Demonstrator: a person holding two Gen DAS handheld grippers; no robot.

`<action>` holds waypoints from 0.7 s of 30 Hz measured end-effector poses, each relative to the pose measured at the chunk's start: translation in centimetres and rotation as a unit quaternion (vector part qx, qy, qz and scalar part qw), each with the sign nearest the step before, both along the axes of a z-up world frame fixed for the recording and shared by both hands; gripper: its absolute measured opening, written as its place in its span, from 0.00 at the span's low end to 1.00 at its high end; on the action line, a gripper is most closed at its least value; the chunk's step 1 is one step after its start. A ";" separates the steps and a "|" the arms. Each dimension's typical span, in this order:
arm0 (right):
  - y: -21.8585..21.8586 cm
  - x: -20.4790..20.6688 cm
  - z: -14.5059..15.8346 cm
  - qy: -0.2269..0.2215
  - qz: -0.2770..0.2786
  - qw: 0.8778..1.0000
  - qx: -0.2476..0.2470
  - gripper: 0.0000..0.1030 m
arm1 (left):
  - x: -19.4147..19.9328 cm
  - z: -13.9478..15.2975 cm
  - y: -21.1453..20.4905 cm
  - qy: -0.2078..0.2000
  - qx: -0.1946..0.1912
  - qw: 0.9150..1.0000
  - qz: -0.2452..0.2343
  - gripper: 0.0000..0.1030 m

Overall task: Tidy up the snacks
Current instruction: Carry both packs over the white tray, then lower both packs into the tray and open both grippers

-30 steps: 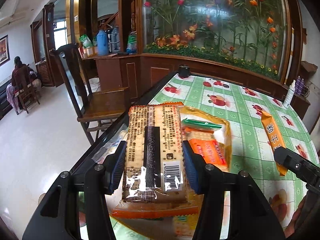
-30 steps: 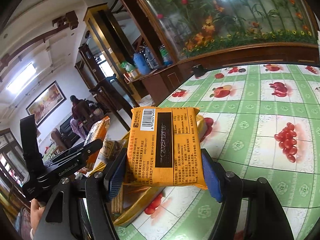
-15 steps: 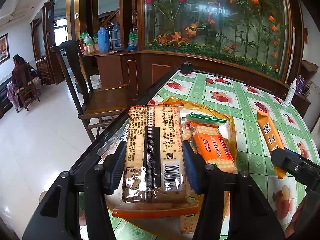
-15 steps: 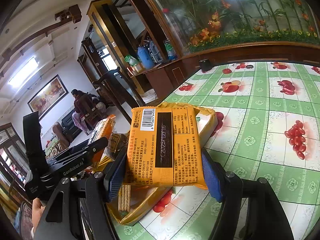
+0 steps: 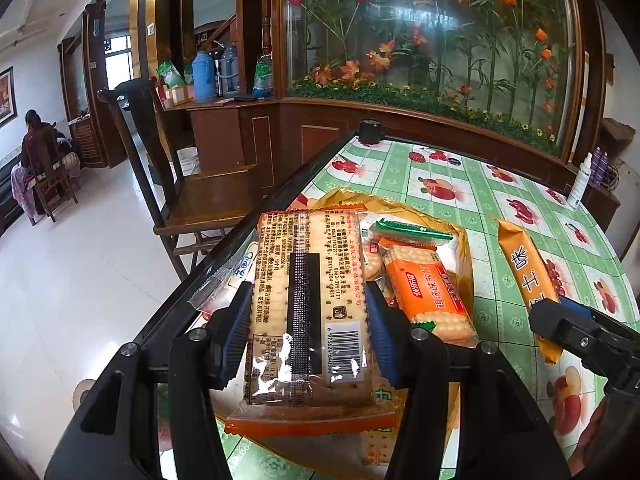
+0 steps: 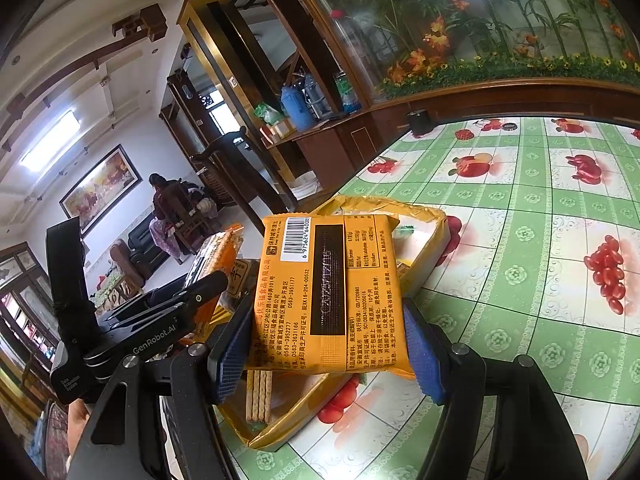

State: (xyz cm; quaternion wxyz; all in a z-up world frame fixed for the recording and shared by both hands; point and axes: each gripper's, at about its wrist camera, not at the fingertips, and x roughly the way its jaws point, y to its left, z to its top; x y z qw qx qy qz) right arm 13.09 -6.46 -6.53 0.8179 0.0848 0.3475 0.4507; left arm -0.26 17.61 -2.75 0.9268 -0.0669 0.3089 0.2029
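"GenRobot.AI" on left tongs; barcoded yellow packet.

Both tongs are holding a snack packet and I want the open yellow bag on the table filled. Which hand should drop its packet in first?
Left, probably. The left tongs hold the clear cracker packet directly over the open yellow bag. The right tongs hold the orange packet nearer that bag's edge.

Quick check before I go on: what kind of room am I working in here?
Most likely a home dining or living room: a fruit-print tablecloth, a wooden chair beside it, and a sofa under a framed painting.
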 end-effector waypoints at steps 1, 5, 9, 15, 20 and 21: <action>0.1 -0.1 0.0 0.001 0.001 1.000 -0.001 0.68 | 0.1 -0.1 0.0 0.002 -0.001 1.000 0.000 0.51; 0.5 0.2 -0.4 0.007 0.005 1.000 0.000 0.68 | 0.3 -0.3 0.2 0.005 -0.001 1.000 0.000 0.51; 0.9 0.2 -0.5 0.008 0.009 1.000 -0.002 0.68 | 0.7 -0.6 0.3 0.009 -0.002 1.000 -0.001 0.51; 1.2 1.0 -0.9 0.016 0.007 1.000 -0.003 0.68 | 1.5 -0.9 0.4 0.014 -0.003 1.000 -0.002 0.51; 1.3 2.1 -0.9 0.019 0.003 1.000 -0.001 0.68 | 2.3 -1.0 0.6 0.020 0.001 1.000 -0.002 0.51; 1.4 2.3 -0.9 0.019 0.002 1.000 -0.001 0.68 | 2.5 -1.0 0.7 0.021 0.002 1.000 -0.002 0.51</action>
